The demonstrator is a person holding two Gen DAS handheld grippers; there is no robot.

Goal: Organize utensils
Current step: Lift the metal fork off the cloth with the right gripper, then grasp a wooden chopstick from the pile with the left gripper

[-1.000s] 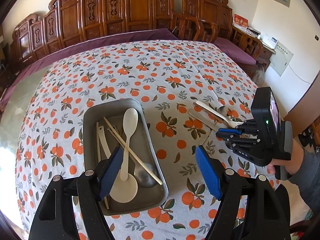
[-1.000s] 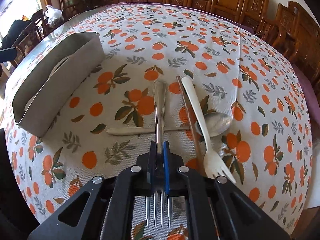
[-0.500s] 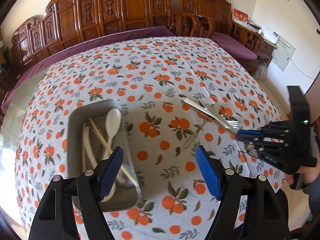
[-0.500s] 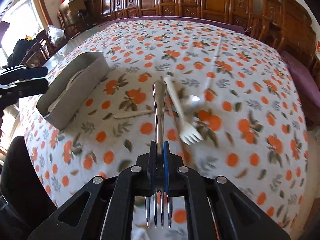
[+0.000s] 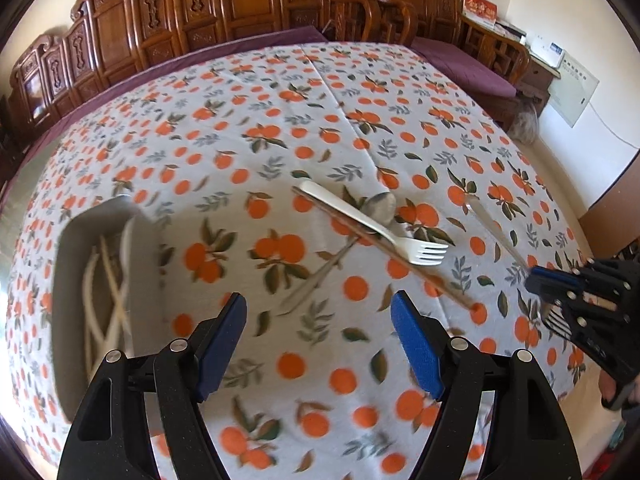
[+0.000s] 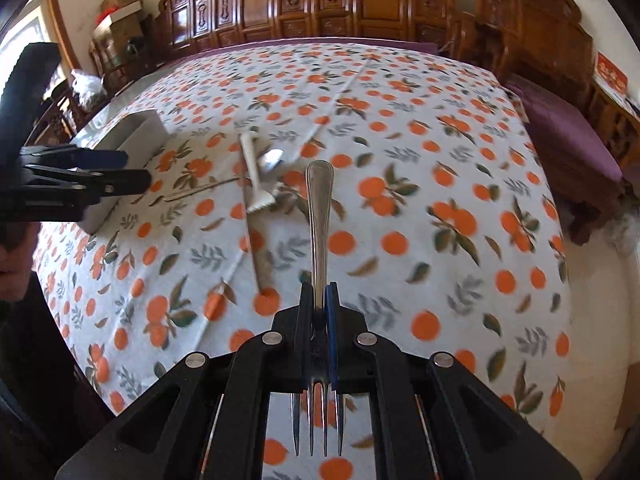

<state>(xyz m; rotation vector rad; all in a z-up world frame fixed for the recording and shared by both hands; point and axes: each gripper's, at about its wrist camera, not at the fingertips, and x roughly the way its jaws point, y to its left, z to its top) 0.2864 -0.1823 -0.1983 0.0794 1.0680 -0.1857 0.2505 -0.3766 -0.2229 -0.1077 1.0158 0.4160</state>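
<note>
My right gripper (image 6: pixel 319 292) is shut on a metal fork (image 6: pixel 319 216), held above the table with its handle pointing away and tines toward the camera; gripper (image 5: pixel 538 276) and fork (image 5: pixel 496 236) also show at the right of the left wrist view. My left gripper (image 5: pixel 320 320) is open and empty above the cloth. On the table ahead lie a white plastic fork (image 5: pixel 372 222), a metal spoon (image 5: pixel 380 206) and a brown chopstick (image 5: pixel 384 252). The grey tray (image 5: pixel 68 264) at the left holds chopsticks and white spoons.
The table wears a white cloth with orange fruit print (image 5: pixel 280 120). Carved wooden chairs (image 5: pixel 240 4) line its far side. The table's right edge drops to a pale floor (image 6: pixel 592 320). The tray also shows at the left in the right wrist view (image 6: pixel 136 132).
My right gripper has lifted the metal fork off the table and drawn back from the utensil pile. My left gripper has shifted right, away from above the tray.
</note>
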